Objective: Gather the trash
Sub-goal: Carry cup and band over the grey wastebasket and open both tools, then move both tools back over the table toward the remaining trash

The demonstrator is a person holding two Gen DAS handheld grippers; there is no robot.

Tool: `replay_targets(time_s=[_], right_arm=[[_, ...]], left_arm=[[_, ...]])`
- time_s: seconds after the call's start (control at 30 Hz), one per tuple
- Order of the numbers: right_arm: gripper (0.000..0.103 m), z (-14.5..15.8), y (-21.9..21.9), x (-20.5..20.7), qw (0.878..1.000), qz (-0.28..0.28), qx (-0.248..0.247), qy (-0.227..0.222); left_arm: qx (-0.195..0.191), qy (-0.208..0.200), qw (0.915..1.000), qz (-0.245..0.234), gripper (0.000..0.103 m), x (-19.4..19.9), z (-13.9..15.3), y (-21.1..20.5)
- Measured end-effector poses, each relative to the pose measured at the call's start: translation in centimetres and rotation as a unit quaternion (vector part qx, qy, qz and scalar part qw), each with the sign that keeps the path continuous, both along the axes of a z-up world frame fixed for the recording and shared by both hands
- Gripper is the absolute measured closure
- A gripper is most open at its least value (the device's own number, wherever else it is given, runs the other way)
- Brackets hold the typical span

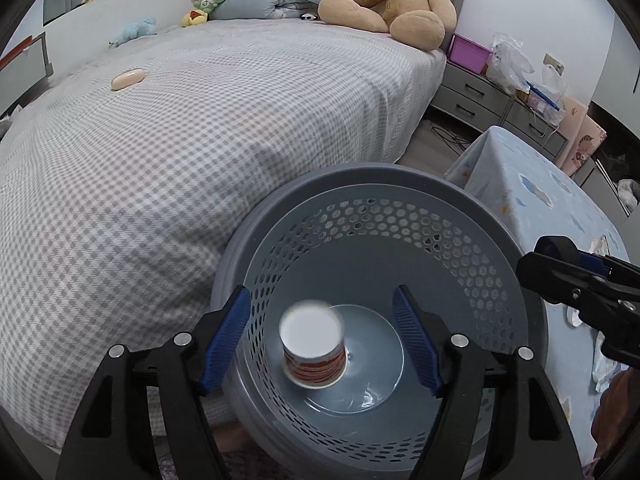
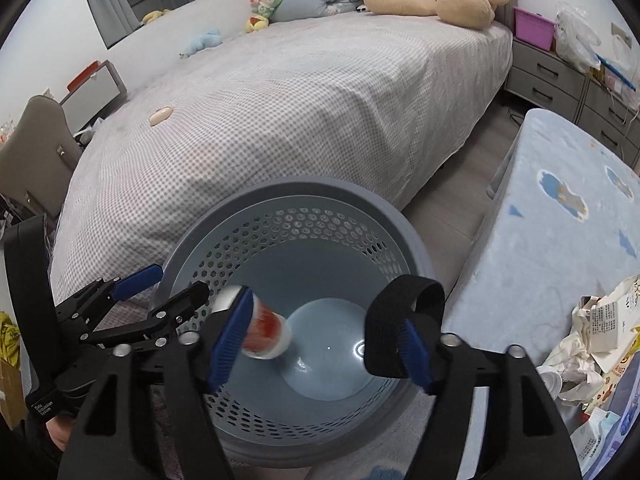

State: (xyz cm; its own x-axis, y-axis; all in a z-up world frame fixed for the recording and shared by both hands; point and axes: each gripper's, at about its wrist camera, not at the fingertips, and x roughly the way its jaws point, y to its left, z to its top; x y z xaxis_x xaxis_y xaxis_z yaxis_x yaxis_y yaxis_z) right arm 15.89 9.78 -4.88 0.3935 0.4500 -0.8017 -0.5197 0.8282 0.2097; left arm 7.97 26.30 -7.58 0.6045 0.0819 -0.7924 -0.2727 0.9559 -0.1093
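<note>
Grey perforated bin (image 1: 496,248), lower centre, holds one blurred red-and-white cup (image 1: 314,346). Two grippers, left gripper (image 1: 326,340) and right gripper (image 2: 320,338), hang over it, jaws apart and empty.

Checked bed (image 1: 200,128), teddy bear (image 1: 392,4), grey drawers (image 1: 476,94)

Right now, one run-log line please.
left hand-held gripper: open | right hand-held gripper: open | red-and-white paper cup: inside grey perforated plastic bin

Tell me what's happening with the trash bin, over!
Both tools open, left tool and right tool above the gray bin. Red-and-white cup blurred inside the bin, free of both. More crumpled trash waiting on the blue-covered table. Nothing blocking.
</note>
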Motion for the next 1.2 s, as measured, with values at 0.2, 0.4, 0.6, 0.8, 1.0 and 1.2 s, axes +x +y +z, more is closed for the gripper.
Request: replay_targets(time_s=[0.2, 0.4, 0.6, 0.8, 1.0, 1.2], right_arm=[[0.025, 0.0, 0.4, 1.0, 0.999, 0.017, -0.007, 0.030], [0.017, -0.2, 0.9, 2.5, 0.996, 0.032, -0.008, 0.082], [0.013, -0.4, 2.0, 2.6, 0.993, 0.045, -0.078, 0.074], [0.008, -0.1, 1.9, 2.8, 0.992, 0.042, -0.115, 0.040], [0.008, 0.3, 1.1, 1.8, 0.994, 0.035, -0.107, 0.012], [0.008, 0.6, 0.2, 0.1, 0.995, 0.021, -0.094, -0.009]], left_arm=[[0.003, 0.001, 1.0000, 0.007, 0.031, -0.3, 0.0, 0.2], [0.002, 0.001, 0.9999, 0.013, 0.031, -1.1, 0.3, 0.9], [-0.005, -0.001, 0.9998, 0.020, 0.031, -1.0, 0.4, 1.3], [-0.009, -0.010, 0.9994, 0.032, 0.031, -1.3, 0.8, 2.0], [-0.008, -0.012, 0.9994, 0.031, 0.031, -1.5, 0.9, 2.1], [-0.002, -0.020, 0.9995, 0.026, 0.031, -1.9, 1.3, 1.6]])
